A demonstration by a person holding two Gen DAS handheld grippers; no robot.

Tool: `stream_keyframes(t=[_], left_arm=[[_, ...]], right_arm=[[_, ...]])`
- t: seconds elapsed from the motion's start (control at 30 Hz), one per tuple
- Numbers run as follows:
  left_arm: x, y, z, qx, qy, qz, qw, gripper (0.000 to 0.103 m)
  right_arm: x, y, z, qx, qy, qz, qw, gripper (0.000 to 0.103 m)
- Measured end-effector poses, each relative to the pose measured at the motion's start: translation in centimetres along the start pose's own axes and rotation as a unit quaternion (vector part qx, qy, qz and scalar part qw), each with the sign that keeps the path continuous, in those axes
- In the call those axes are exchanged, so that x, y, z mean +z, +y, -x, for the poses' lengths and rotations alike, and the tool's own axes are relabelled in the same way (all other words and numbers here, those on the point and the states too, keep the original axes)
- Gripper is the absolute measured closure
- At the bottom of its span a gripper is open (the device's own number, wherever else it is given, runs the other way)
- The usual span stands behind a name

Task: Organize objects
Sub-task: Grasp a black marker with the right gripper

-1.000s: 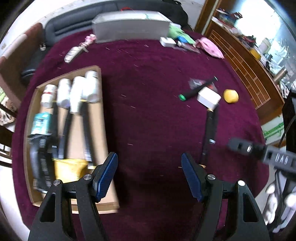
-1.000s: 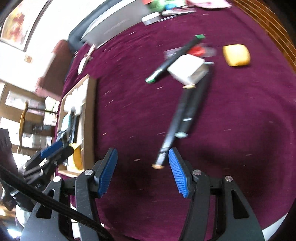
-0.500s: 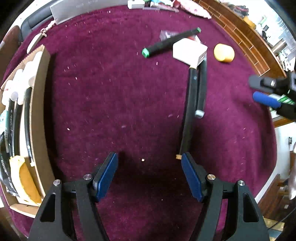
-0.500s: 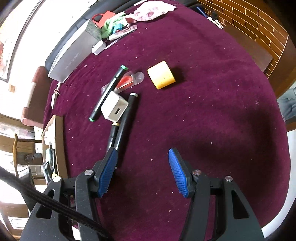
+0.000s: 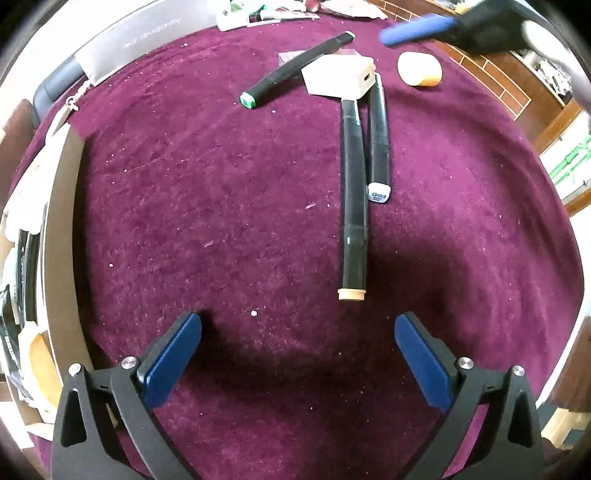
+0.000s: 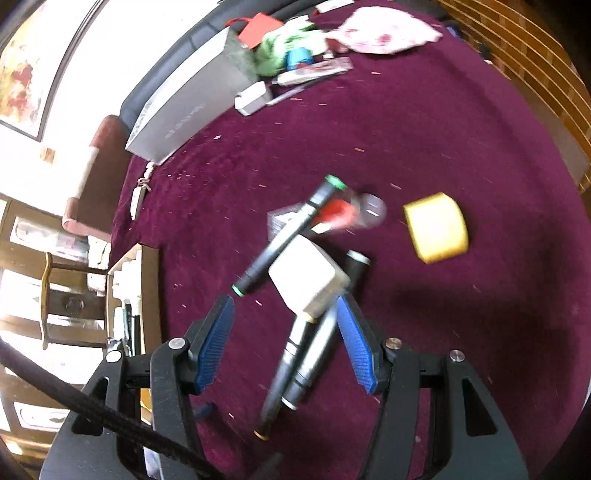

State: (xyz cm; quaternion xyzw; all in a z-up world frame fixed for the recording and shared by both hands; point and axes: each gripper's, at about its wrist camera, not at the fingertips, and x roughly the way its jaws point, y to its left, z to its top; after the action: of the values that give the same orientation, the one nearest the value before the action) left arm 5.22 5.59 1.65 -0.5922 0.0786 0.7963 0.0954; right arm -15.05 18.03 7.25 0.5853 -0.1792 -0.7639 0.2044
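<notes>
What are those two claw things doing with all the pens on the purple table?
A person is tidying up with a claw in each hand. The left gripper holds nothing; its jaws are opening just short of the tan-tipped marker. The right gripper is open too, hovering over the white box, which rests on the markers. The green-tipped marker and yellow block lie loose on the cloth. A cardboard tray at the left already holds some things.

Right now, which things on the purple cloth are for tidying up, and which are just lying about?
For tidying: two black markers, green-tipped marker, white cube, yellow block, cardboard tray.

Just lying about: grey box, flowery cloth, keyring.
</notes>
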Motion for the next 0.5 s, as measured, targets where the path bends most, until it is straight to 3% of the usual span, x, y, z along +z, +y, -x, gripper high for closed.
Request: stream_keyframes(t=[0.17,0.27,0.37,0.5], left_arm=[[-0.3,0.2,0.4,-0.018,0.009,-0.002,0.9998,0.002],[-1.1,2.2,1.7,-0.065,0.011,0.055,0.9963,0.002],[-2.1,4.5,3.2,-0.059,-0.001,0.098,0.9934,0.002],[-2.9,7.4,4.6,-0.061,-0.007,0.149,0.9870,0.002]], right_arm=[[2.8,1.5,-3.1,-0.041,0.010,0.008,0.999,0.046],[3.9,2.1,-5.2,-0.063,0.024,0.007,0.998,0.046],[4.3,3.9,-7.2,-0.068,0.036,0.033,0.996,0.046],[3.7,6.7,-9.6,-0.032,0.073,0.069,0.994,0.046]])
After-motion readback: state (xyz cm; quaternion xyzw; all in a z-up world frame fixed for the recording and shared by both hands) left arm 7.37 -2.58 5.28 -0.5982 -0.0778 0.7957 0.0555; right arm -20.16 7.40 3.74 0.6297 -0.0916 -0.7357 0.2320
